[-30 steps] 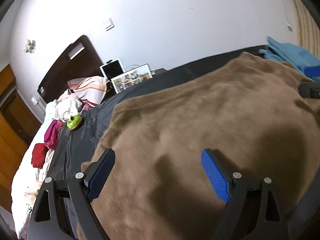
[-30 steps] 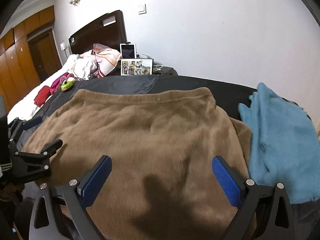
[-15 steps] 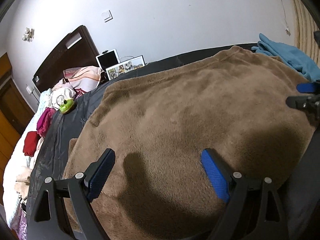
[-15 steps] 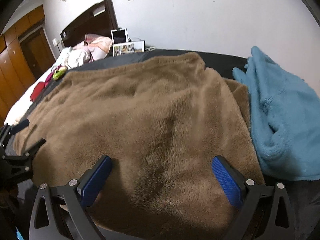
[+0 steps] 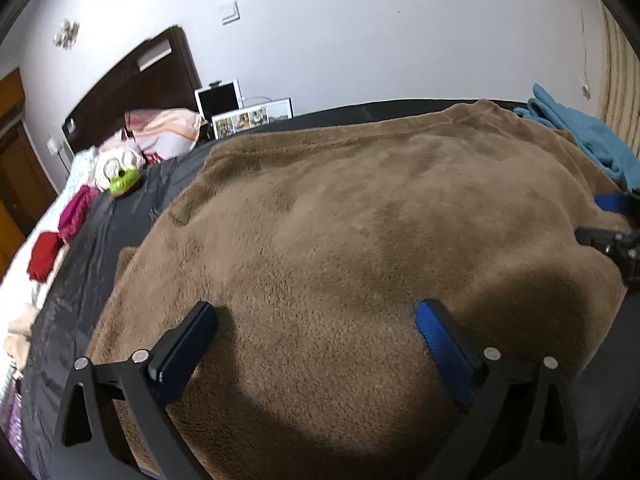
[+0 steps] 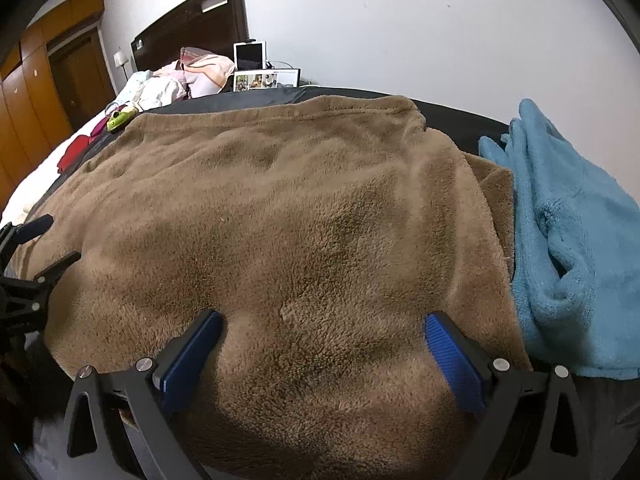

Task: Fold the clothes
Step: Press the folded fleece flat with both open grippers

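Observation:
A brown fleece garment (image 5: 360,232) lies spread flat on the black sheet (image 5: 92,276) of a bed; it also fills the right wrist view (image 6: 288,216). My left gripper (image 5: 316,336) is open, its blue pads low over the garment's near left part. My right gripper (image 6: 324,340) is open over the near right part, close to the near hem. Each gripper shows at the edge of the other's view: the right gripper (image 5: 612,224) and the left gripper (image 6: 32,248). Neither holds anything.
A blue fleece garment (image 6: 568,248) lies crumpled right of the brown one, touching its edge. Pillows (image 6: 200,72), a green toy (image 5: 124,184), red and pink clothes (image 5: 44,256), a tablet (image 5: 220,100) and a photo frame (image 6: 260,79) lie by the dark headboard (image 5: 132,92). A white wall stands behind.
Both grippers have dropped closer to the brown garment and drawn back toward its near hem. Both stay open; the garment has not moved.

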### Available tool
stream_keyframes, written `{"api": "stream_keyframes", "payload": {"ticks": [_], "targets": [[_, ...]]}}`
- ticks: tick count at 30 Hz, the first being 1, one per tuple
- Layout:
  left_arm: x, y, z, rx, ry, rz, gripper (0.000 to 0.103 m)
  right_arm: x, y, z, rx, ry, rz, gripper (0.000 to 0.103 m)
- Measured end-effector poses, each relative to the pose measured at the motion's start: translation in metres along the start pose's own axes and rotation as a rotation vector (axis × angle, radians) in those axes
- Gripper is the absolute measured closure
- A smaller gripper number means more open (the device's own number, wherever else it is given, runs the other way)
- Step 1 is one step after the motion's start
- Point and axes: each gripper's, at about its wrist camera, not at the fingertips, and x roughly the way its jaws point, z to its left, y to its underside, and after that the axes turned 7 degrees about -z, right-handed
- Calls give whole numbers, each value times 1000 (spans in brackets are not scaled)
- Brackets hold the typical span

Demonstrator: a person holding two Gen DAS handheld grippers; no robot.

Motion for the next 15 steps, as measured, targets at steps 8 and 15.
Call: {"api": "stream_keyframes", "payload": {"ticks": [8, 15], "targets": [[5, 0, 11, -63, 66, 26, 1, -1, 4, 0, 1, 2, -28, 1], [7, 0, 15, -83, 104, 35, 1, -1, 4, 0, 9, -4, -24, 1]]}}
